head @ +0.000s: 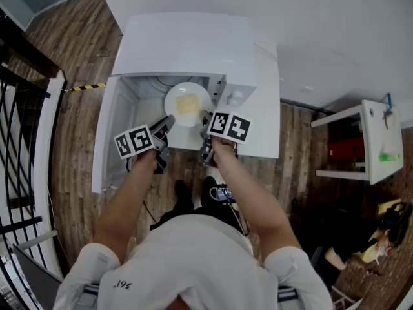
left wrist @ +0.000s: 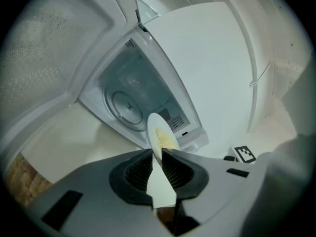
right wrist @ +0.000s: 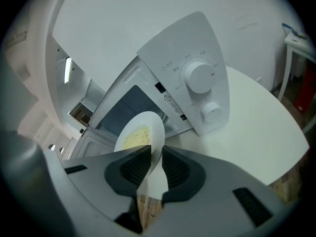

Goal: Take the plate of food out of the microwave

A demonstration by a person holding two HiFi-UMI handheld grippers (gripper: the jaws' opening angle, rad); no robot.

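Note:
A white plate [head: 188, 104] of yellow food is held in front of the open white microwave [head: 193, 41], just outside its mouth. My left gripper [head: 170, 120] is shut on the plate's left rim, and my right gripper [head: 208, 118] is shut on its right rim. In the left gripper view the plate [left wrist: 160, 136] runs edge-on between the jaws of the left gripper [left wrist: 157, 157], with the empty cavity and its turntable [left wrist: 126, 105] behind. In the right gripper view the plate [right wrist: 140, 132] is pinched at its rim by the right gripper [right wrist: 156, 157].
The microwave door [head: 110, 131] stands swung open to the left. Its control panel with two knobs [right wrist: 200, 77] is at the right of the opening. The microwave sits on a white table [head: 270, 134]. A white shelf [head: 374, 141] and a seated person [head: 381, 237] are at the right.

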